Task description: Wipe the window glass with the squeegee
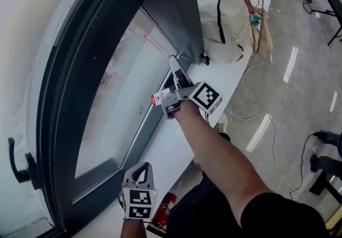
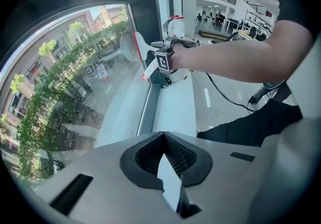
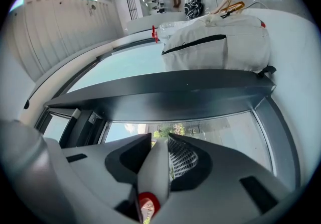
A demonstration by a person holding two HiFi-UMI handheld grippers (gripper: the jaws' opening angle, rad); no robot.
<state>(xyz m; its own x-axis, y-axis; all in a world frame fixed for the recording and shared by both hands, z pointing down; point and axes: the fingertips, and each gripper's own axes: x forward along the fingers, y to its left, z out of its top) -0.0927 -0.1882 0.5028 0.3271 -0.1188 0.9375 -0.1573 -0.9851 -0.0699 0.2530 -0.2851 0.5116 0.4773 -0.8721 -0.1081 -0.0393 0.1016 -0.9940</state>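
Squeegee [image 1: 174,66] sits near the middle of my head view. Its white handle is clamped in the right gripper [image 1: 180,85] and its head points to 11 o'clock, at the lower corner of the window glass [image 1: 123,87]. A white-and-red tag [image 1: 160,97] hangs at 9 o'clock from the gripper. At 1 o'clock a white bag [image 1: 224,29] lies on the white sill [image 1: 176,146], with wooden hangers [image 1: 260,26] just beside it. I cannot tell what the bag contains. At 6 o'clock the left gripper [image 1: 142,167] hovers over the sill.

In the left gripper view, its jaws meet tip to tip with nothing between them. Only the sill shows through the gap behind the tips. At 12 o'clock I see the right gripper holding the squeegee with its red edge at the glass, though I cannot tell whether it touches. Just behind stands a clear bottle [image 2: 175,27] with a red cap, its contents unclear.

In the right gripper view, the jaws are closed on the white handle, which runs up between them from 6 o'clock with a red spot at its near end. The glass lies straight ahead under a dark frame bar [image 3: 165,92], and the bag is at 1 o'clock beyond it.
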